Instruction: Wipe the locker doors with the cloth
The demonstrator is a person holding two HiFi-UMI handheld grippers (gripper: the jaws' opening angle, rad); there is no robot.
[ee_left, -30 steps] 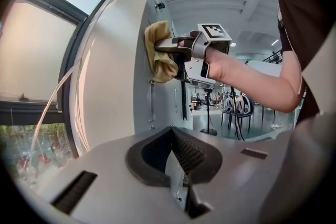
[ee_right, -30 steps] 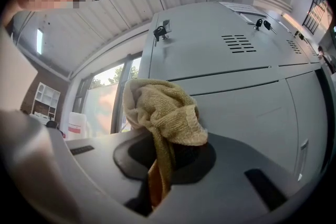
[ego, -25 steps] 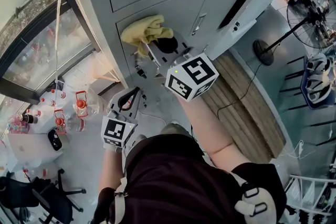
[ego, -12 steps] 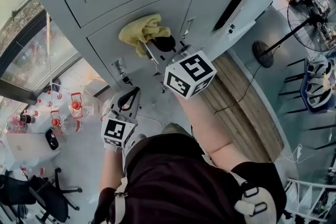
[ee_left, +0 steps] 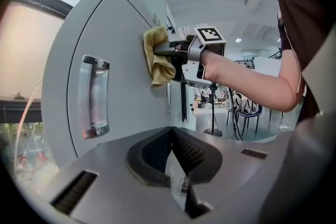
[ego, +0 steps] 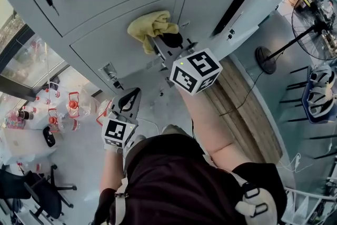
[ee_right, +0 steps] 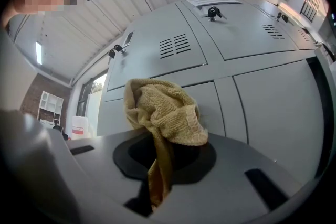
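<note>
My right gripper (ego: 162, 43) jaws are clamped tight on the yellow cloth (ego: 151, 27), which is pressed on the grey locker door (ego: 100, 45) at 12 o'clock in head view. My left gripper (ego: 135, 94) is at 7 o'clock of it, jaws together, holding nothing.

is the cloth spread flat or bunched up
Bunched up: the cloth is a crumpled yellow wad pinched in the right gripper, one tail hanging down, and it is held against the locker door.

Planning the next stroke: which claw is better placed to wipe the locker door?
Right. The right claw is shut on the yellow cloth, pressed against the locker door; the left claw is shut, empty, off it.
</note>
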